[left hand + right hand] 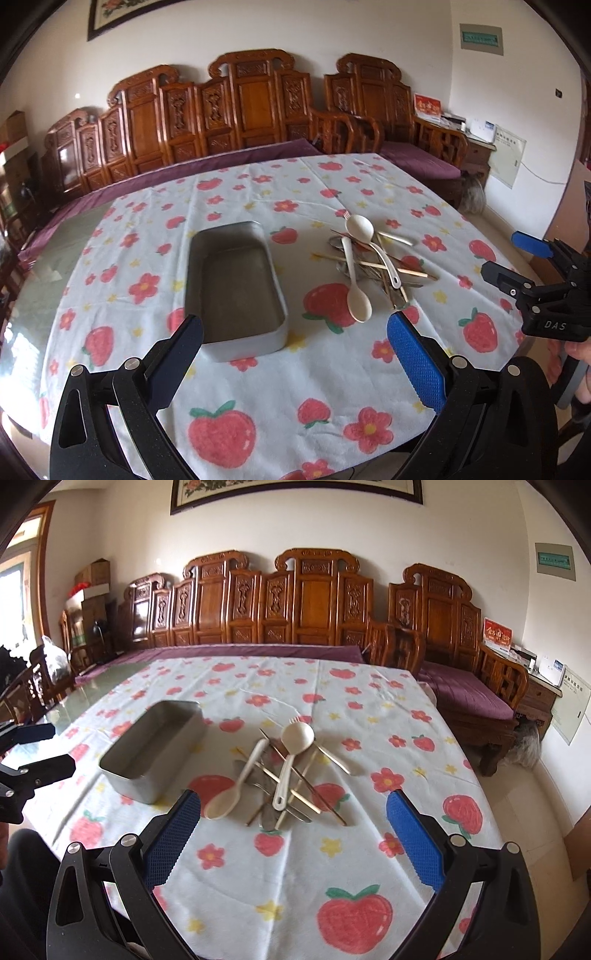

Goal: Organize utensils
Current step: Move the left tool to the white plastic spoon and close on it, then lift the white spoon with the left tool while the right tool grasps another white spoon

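A home's living room. A long carved wooden sofa (280, 602) with purple cushions (465, 690) lines the white wall under a framed flower picture (295, 491). The table (295, 867) wears a strawberry-and-flower cloth. Cardboard boxes (94, 572) are stacked in 1 corner, and a red card (497, 633) stands on a side cabinet.

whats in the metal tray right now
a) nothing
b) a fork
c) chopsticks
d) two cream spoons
a: the metal tray shows only its bare floor, while the cream spoons and chopsticks lie piled on the tablecloth beside it.
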`<state>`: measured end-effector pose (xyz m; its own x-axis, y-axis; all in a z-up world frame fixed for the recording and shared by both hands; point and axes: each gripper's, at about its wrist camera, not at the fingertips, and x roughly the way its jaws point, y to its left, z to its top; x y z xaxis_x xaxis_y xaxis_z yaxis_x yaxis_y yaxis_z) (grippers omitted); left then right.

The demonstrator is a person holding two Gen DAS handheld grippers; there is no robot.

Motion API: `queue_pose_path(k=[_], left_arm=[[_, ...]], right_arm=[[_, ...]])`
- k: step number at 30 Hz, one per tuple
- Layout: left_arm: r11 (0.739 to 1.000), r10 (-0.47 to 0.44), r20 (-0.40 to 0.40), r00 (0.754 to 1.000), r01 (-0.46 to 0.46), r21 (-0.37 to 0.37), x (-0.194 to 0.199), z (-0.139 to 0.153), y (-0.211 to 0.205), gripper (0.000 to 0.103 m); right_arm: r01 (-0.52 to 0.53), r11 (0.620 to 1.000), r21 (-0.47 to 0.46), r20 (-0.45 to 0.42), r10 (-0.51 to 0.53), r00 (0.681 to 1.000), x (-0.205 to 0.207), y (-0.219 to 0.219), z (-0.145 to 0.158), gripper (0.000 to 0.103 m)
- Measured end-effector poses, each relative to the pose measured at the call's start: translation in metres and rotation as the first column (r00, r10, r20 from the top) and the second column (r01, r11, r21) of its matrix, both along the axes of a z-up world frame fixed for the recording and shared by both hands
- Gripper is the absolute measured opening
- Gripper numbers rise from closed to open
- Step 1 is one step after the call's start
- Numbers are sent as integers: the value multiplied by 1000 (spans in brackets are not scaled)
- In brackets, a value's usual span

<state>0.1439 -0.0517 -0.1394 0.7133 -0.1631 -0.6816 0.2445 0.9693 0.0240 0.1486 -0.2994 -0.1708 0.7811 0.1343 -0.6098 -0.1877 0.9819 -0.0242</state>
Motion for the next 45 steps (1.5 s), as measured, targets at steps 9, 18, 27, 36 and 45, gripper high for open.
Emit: queue_pose_path(k=[9, 18, 27, 36, 45], left_arm=[[995, -97, -96, 991, 96, -17, 54, -27, -37, 97], [986, -167, -188, 968, 164, -33, 101, -66, -69, 68], [987, -162, -330, 930, 154, -50, 147, -120, -97, 36], [993, -120, -348, 930, 112, -41, 161, -135, -101, 13], [983, -184, -299, 936, 167, -81, 128, -116, -82, 3]], right_arm=[[-28, 1000, 9, -128, 29, 991, 40, -12, -31, 82], [-28, 999, 27, -185, 32, 982, 57, -21, -51, 75], [16, 998, 60, -219, -3, 976, 61, -39, -57, 73], [10, 999, 52, -220, 2, 975, 61, -38, -58, 73], [-6, 998, 55, -235, 19, 972, 63, -30, -62, 70]])
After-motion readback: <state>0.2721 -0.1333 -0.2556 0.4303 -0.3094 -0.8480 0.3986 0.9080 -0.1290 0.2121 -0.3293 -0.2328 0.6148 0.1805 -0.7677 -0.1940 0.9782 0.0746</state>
